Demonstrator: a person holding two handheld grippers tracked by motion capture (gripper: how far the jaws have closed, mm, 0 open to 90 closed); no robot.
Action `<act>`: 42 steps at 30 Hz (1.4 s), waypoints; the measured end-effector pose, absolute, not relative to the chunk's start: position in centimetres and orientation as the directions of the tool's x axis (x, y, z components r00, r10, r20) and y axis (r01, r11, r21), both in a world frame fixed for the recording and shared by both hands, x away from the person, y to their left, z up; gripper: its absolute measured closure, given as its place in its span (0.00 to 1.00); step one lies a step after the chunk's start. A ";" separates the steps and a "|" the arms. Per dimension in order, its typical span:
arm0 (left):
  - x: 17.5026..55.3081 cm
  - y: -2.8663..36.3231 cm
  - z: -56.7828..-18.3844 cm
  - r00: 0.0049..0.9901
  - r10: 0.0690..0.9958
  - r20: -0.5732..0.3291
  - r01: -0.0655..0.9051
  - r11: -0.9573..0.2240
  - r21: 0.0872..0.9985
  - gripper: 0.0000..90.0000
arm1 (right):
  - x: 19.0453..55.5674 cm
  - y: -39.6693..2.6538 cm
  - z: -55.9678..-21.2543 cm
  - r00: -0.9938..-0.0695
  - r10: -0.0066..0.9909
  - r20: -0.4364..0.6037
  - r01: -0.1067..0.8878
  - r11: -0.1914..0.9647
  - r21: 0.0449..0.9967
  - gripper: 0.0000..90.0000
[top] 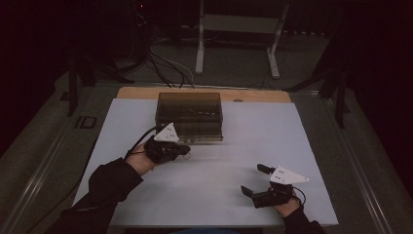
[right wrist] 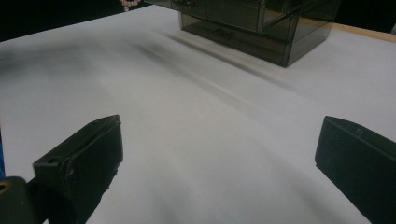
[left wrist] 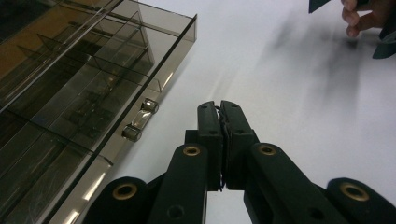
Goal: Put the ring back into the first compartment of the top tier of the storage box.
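- High view: the box [top: 189, 116] sits at the counter's [top: 253, 141] far middle, long axis left to right. The left tongs [top: 183, 149] lie just before its front wall, much nearer than the right tongs [top: 254, 180], which are well apart.
- Left gripper view: left tongs pressed together, empty; the handle [left wrist: 140, 119] lies up and left of the tips.
- Right gripper view: right tongs spread wide, empty; box far ahead.

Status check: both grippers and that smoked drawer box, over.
Left gripper shut, empty, beside the drawer handle. Right gripper open, empty, over the white sheet. Drawer box at the far edge; nothing between.
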State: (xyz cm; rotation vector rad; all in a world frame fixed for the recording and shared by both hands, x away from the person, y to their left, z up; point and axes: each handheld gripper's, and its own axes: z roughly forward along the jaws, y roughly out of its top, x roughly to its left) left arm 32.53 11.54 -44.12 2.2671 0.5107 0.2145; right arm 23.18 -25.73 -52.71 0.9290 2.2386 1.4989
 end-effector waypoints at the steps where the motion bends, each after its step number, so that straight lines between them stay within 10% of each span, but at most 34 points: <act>1: 32.7 11.6 -44.0 0.904 0.427 -0.012 0.296 -0.607 0.738 1.00 | 23.2 -25.7 -52.7 -0.749 0.653 0.110 0.350 0.251 0.903 0.01; 42: 36.0 14.5 -40.1 0.860 0.511 0.014 0.317 -0.554 0.769 1.00 | 23.2 -25.7 -52.7 -0.750 0.653 0.107 0.352 0.255 0.901 0.01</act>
